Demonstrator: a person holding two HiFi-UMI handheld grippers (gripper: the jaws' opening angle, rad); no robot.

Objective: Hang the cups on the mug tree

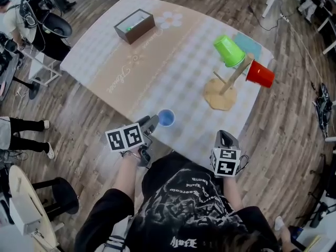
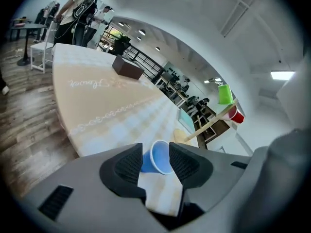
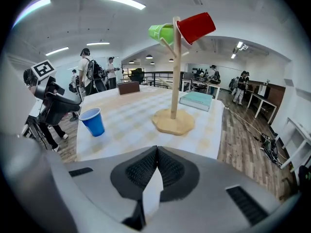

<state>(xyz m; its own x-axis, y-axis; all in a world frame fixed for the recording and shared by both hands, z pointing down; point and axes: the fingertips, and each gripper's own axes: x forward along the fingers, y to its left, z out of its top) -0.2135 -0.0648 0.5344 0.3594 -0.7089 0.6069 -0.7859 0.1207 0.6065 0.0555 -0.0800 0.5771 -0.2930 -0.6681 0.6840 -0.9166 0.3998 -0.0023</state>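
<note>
Table (image 1: 157, 62), lower edge: blue cup (image 1: 166, 117) is framed, untouched, by parted left tongs (image 2: 156, 165); right tongs (image 3: 156, 166) are closed, empty.

The person wears a black T-shirt (image 1: 195, 201) printed across the front with a pale grey graphic and lettering; its short sleeve (image 1: 100, 217) is plain black. The left gripper (image 1: 151, 123) is a dark grey moulded shell bearing a white cube (image 1: 125, 138) of black square markers; the right gripper (image 1: 227, 136) carries a like marker cube (image 1: 226, 161). In the gripper views each shell is smooth grey, with black ribbed pads (image 2: 127, 165) and a slotted vent (image 3: 242, 196).
</note>
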